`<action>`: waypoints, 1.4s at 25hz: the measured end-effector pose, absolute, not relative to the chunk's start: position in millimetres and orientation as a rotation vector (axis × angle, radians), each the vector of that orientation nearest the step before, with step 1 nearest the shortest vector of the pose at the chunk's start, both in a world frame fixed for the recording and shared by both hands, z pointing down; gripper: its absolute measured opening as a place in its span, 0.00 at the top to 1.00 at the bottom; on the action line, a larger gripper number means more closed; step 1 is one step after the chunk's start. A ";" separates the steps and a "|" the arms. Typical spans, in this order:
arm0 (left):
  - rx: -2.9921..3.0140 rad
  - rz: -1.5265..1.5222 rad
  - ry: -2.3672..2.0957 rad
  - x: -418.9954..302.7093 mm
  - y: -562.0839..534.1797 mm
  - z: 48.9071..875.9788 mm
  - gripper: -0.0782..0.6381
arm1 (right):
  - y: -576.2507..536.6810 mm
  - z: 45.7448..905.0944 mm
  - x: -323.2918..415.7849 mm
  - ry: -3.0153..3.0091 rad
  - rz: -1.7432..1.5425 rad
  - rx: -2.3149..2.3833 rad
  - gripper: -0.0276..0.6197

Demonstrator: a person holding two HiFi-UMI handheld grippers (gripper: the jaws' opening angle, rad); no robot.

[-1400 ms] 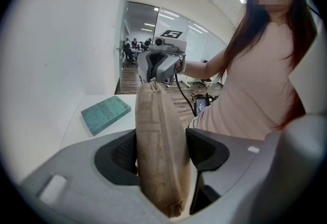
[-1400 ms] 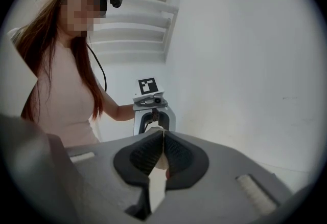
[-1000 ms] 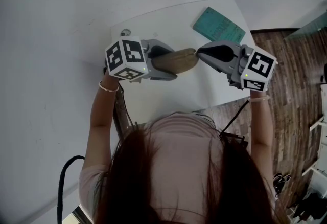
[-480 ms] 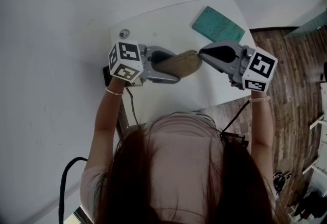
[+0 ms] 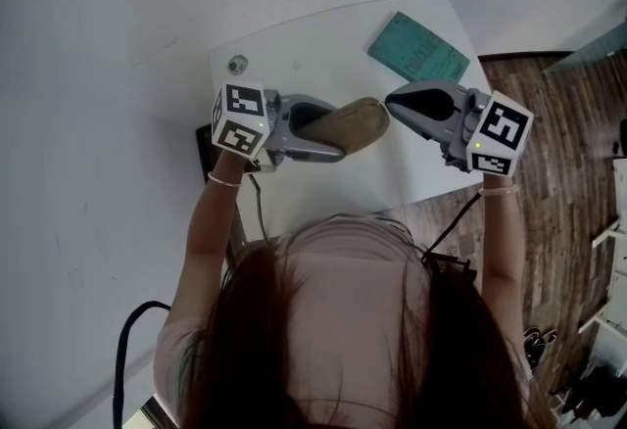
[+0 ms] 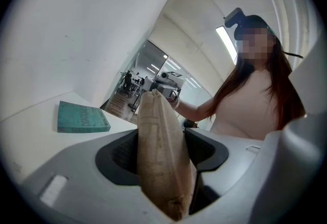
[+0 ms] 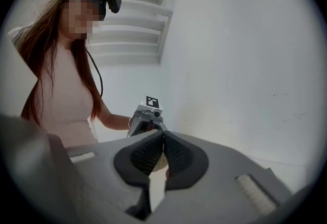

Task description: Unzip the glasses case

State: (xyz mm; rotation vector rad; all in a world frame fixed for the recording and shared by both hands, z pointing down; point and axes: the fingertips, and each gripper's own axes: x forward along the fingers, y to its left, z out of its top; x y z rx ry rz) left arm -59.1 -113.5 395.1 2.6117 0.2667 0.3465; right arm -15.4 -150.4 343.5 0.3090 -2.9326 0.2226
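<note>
Tan woven fabric is filling the left tongs (image 6: pixel 162 154), whose pads are pressing on both flat sides of the glasses case (image 5: pixel 351 121) and holding it over the tabletop (image 5: pixel 323 35). The case's long axis is running from the left tongs toward the right tongs (image 7: pixel 163 138), which are sitting closed together at the case's free end. I cannot tell whether they are pinching the zipper pull. Being nearer that end, the right hand looks set to draw the zip along the case's length. A teal book (image 5: pixel 418 49) is lying beyond the case.
</note>
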 end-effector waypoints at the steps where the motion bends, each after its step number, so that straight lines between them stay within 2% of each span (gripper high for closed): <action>1: 2.598 0.314 0.267 -59.0 -113.5 394.2 0.50 | -151.1 343.1 -14.8 -2.934 0.222 0.312 0.95; 6: 2.533 0.162 0.267 -61.6 -116.6 388.2 0.50 | -156.9 344.0 -11.3 -2.935 0.239 0.346 0.95; 17: 2.507 0.073 0.244 -64.2 -122.4 387.1 0.50 | -161.5 349.3 -7.0 -2.939 0.272 0.380 0.95; 35: 2.390 -0.269 0.189 -73.0 -133.5 376.4 0.50 | -167.9 352.2 -2.3 -3.001 0.358 0.479 0.95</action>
